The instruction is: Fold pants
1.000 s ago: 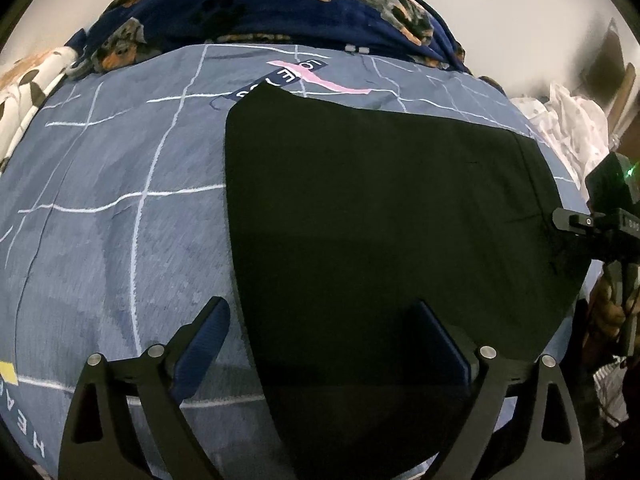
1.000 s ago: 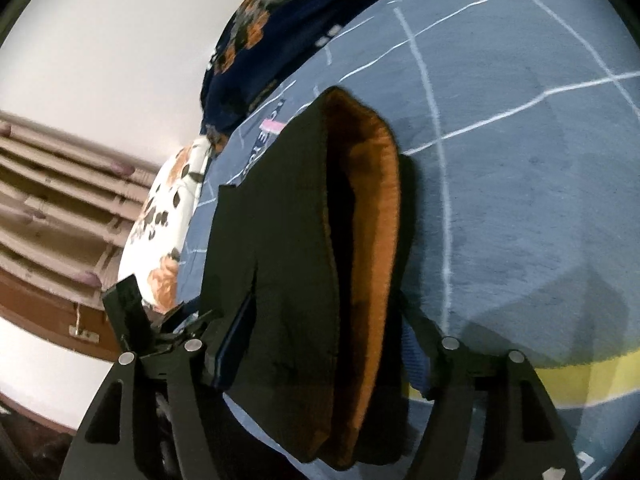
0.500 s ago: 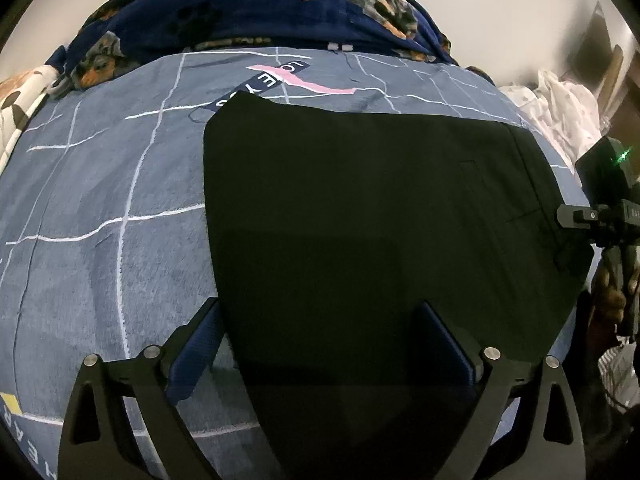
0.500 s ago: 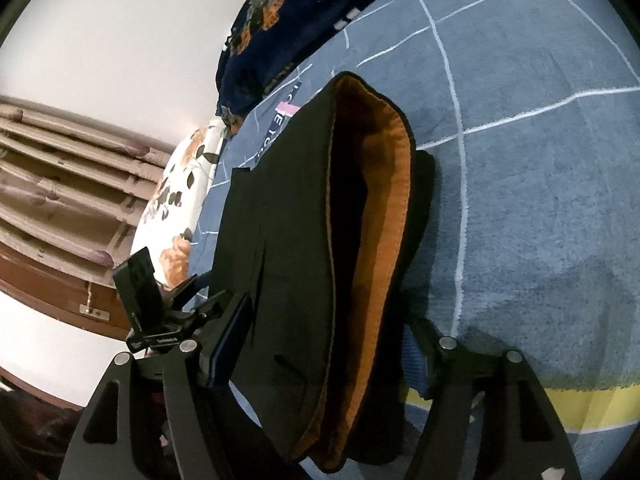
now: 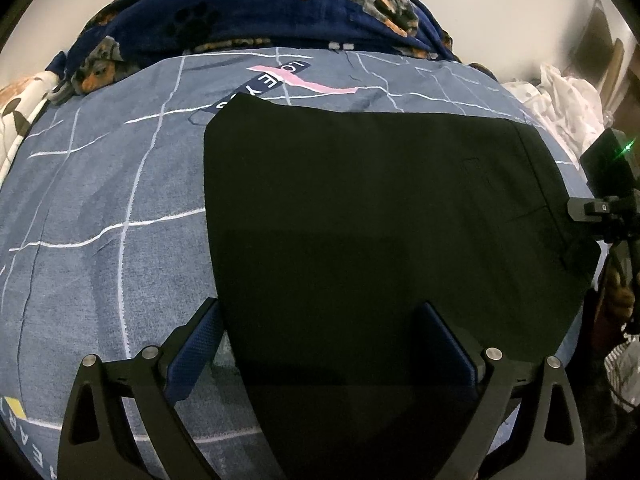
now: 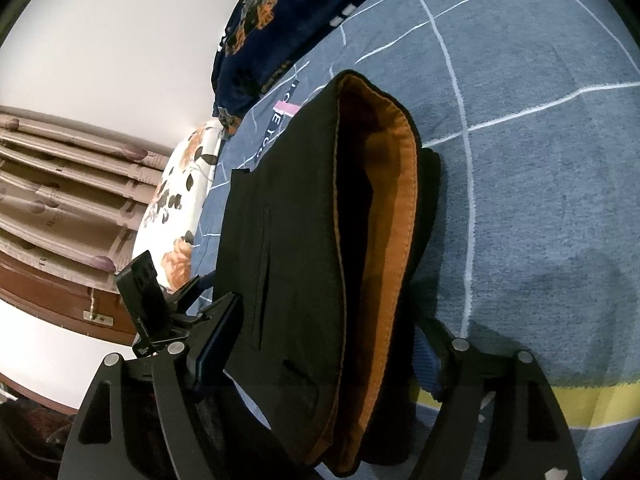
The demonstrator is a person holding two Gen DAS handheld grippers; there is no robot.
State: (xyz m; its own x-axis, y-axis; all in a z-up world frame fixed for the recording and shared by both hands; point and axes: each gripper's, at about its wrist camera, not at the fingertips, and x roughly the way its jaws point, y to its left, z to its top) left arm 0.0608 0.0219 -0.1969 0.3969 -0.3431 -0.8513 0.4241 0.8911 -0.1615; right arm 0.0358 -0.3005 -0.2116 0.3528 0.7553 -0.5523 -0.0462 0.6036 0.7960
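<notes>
Black pants [image 5: 380, 220] lie folded flat on a bed with a blue-grey grid-line bedspread [image 5: 100, 200], taking up the middle and right of the left wrist view; the far edge overlaps a dark printed strip with a pink stripe [image 5: 280, 80]. Left claw [image 5: 320, 344] stands wide, both blue pads apart, hovering over the near-left edge of the pants: left pad is over the bedspread just beside the fabric edge, right pad over the black cloth; not pinching anything as far as seen. In the right wrist view the waist end of the pants [image 6: 300, 240] faces the camera, gaping open with the orange inner lining [image 6: 400, 220] showing, a slit pocket visible on the outer black layer. Right claw [image 6: 320, 356] straddles that waist end, cloth sits between the pads, and its jaws are opening; whether the pads touch the fabric is hard to tell, right pad mostly hidden behind the cloth. Yellow band [image 6: 580, 404] printed on the bedspread near the right finger. Navy dog-print blanket [image 5: 260, 12] bunched at the far end of the bed, floral pillow [image 6: 176, 208] beside it, white clothes pile [image 5: 568, 100] at far right. Each claw shows at the edge of the other's view.
</notes>
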